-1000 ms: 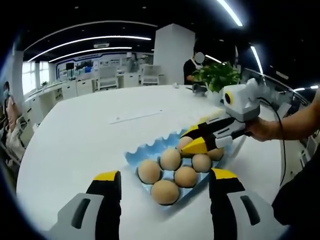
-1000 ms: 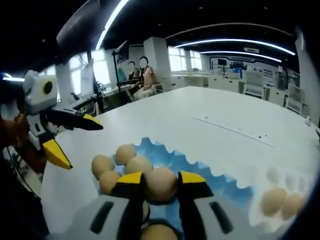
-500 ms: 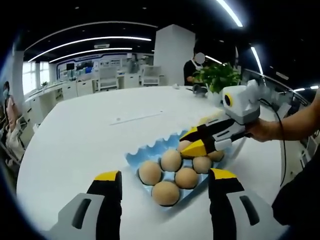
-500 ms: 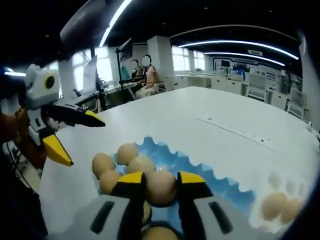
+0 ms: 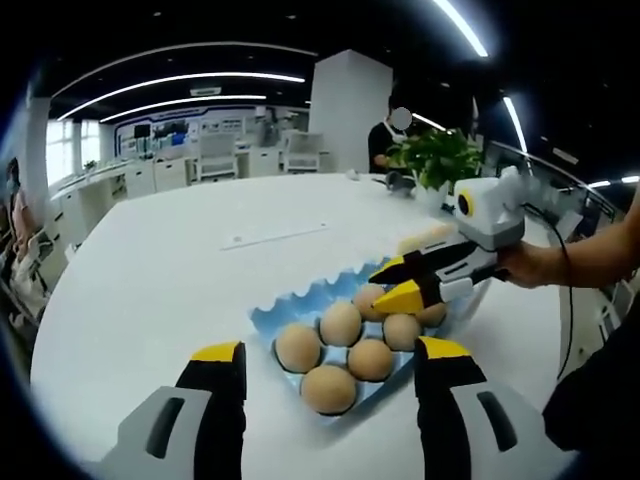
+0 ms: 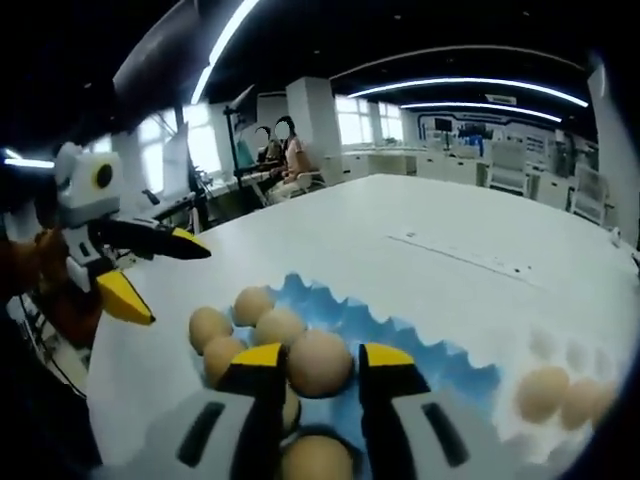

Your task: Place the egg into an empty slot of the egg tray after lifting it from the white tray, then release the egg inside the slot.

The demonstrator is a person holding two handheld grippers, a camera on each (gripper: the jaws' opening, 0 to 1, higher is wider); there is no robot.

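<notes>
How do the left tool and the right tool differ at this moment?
The left tool is open and holds nothing; the right tool is shut on a round brown egg. The left tool sits beside the blue egg tray; the right tool is over it. Both have yellow tips.

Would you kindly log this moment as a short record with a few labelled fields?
setting: white table in an open office
blue egg tray: on the table, several eggs already in its slots
white tray: beside the blue tray, at least two eggs in it
right gripper: over the blue tray, jaws shut on the egg
left gripper: jaws open and empty, held short of the blue tray's near edge
task stage: egg carried over the blue tray, not yet released
</notes>
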